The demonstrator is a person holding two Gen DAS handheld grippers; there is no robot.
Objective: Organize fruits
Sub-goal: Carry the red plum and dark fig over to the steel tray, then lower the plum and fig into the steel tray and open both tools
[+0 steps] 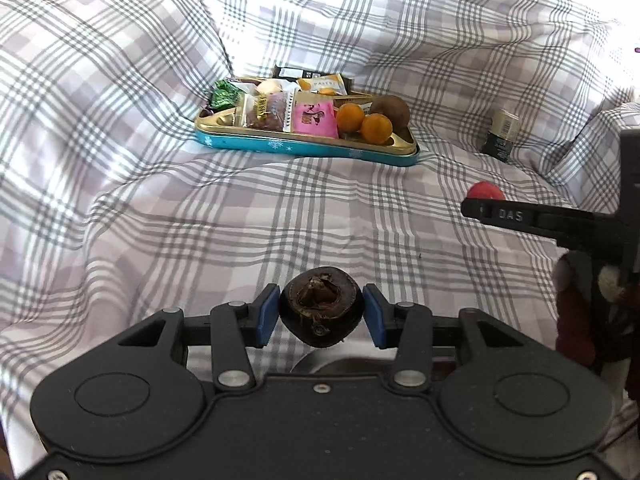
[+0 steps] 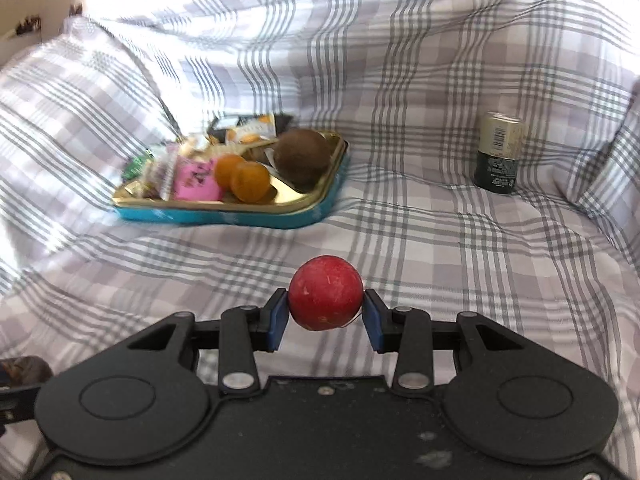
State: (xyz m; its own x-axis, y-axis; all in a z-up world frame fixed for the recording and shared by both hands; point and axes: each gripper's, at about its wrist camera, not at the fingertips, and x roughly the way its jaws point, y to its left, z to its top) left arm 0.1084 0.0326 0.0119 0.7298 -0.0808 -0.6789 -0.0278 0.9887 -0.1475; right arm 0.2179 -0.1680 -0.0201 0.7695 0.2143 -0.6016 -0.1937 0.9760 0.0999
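My left gripper (image 1: 322, 314) is shut on a dark brown fruit (image 1: 322, 312) with a dried calyx, held above the checked cloth. My right gripper (image 2: 325, 314) is shut on a red round fruit (image 2: 325, 292); that fruit (image 1: 485, 191) also shows at the right of the left wrist view beside the right gripper's finger. A blue tin tray with a gold inside (image 1: 304, 148) lies ahead and holds two orange fruits (image 1: 362, 122), a brown kiwi-like fruit (image 1: 392, 110) and wrapped snacks. In the right wrist view the tray (image 2: 240, 212) sits ahead to the left.
A green and cream can (image 2: 499, 152) stands upright at the right, also seen in the left wrist view (image 1: 500, 132). Pink, green and clear snack packets (image 1: 280, 110) fill the tray's left part. Checked cloth folds rise behind and at both sides.
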